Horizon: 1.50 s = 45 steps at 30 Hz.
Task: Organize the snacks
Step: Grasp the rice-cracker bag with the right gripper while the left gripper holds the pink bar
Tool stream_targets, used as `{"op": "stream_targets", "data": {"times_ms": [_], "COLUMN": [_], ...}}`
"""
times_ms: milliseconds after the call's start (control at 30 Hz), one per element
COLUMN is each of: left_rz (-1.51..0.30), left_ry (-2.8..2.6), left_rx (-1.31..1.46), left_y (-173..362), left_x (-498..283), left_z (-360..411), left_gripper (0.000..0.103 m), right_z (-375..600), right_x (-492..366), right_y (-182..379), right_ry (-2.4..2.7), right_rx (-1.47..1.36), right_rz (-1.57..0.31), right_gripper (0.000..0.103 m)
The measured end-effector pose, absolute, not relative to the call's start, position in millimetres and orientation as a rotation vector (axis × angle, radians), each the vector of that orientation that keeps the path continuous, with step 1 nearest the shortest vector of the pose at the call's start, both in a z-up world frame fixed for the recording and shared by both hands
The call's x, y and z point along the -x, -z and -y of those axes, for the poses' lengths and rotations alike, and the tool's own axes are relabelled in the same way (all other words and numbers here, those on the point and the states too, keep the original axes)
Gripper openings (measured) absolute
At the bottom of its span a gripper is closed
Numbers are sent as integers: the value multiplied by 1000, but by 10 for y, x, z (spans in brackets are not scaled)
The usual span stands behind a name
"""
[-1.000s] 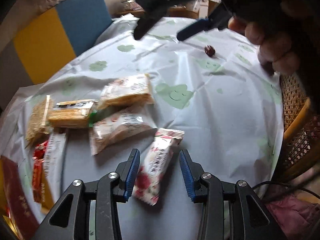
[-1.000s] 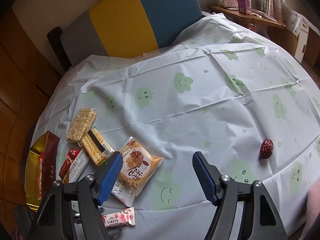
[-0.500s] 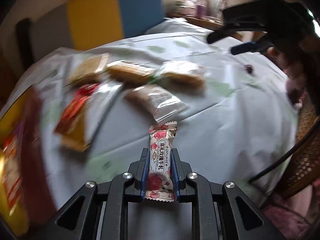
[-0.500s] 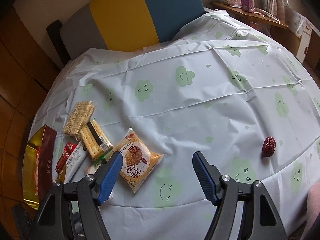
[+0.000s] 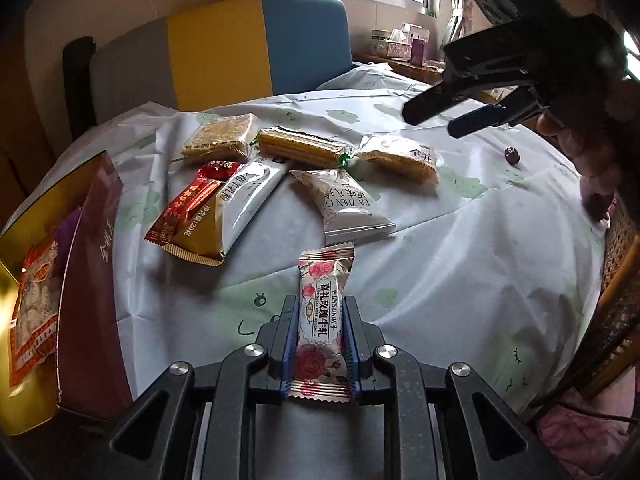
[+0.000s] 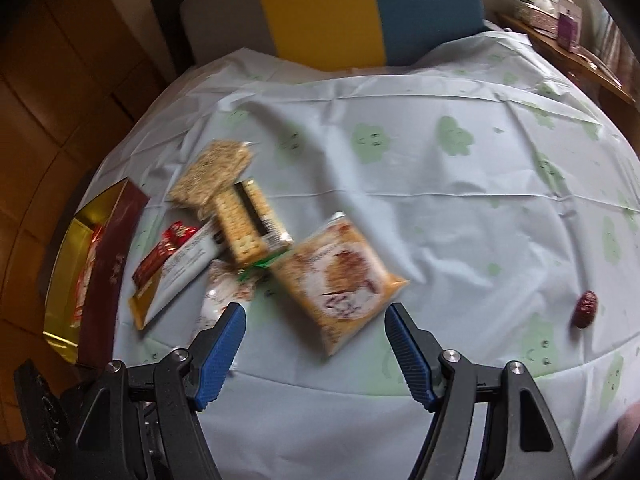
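one snack bag (image 5: 30, 304) lies inside the gold box (image 5: 24, 408).

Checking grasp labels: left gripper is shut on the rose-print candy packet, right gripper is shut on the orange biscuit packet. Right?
Half right. The left gripper is shut on the rose-print candy packet, but the right wrist view shows the right gripper open, the orange biscuit packet lying loose on the tablecloth.

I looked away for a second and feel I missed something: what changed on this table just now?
The left gripper closed on the rose-print candy, which had lain loose between its open fingers, and swung toward the gold box. The right gripper drifted nearer the orange packet, jaws open and empty as before. The other snacks and the red date stayed put.
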<state>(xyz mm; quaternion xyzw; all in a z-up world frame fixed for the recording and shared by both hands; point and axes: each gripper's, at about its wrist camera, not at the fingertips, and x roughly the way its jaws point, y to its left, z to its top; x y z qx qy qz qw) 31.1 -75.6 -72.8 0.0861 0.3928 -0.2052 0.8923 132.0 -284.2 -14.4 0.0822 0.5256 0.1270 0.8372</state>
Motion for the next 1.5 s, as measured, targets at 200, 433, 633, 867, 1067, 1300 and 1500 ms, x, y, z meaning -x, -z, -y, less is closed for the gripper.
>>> {"op": "stream_targets", "data": {"times_ms": [200,433,633,867,1067,1300,1500], "left_rz": [-804,-782,-770,-770,-768,-767,-770], "left_ry": [435,449,457,471,471,464,460], "left_rx": [-150,-129,-118,-95,-98,-104,-107], "left_y": [741,755,759,768,768,768,768], "left_x": [-312,-292,-274,-282,-278,-273,-284], "left_z": [714,675,655,613,625,635,647], "left_gripper": [21,21,21,21,21,21,21], "right_z": [2542,1929,1475,1117,826,976,1378], "right_x": [-1514,-2128,-2703,-3154,-3120,-2913,-2478], "right_y": [86,8,215,528,740,283,-146], "right_ry": [-314,-366,-292,-118,-74,-200,-303], "right_rx": [-177,-190,-207,-165,9,-3,12], "right_rz": [-1125,-1129,-1206,-1290,-1295,-1171,-1071], "right_gripper": [73,84,91,100,94,87,82]}}
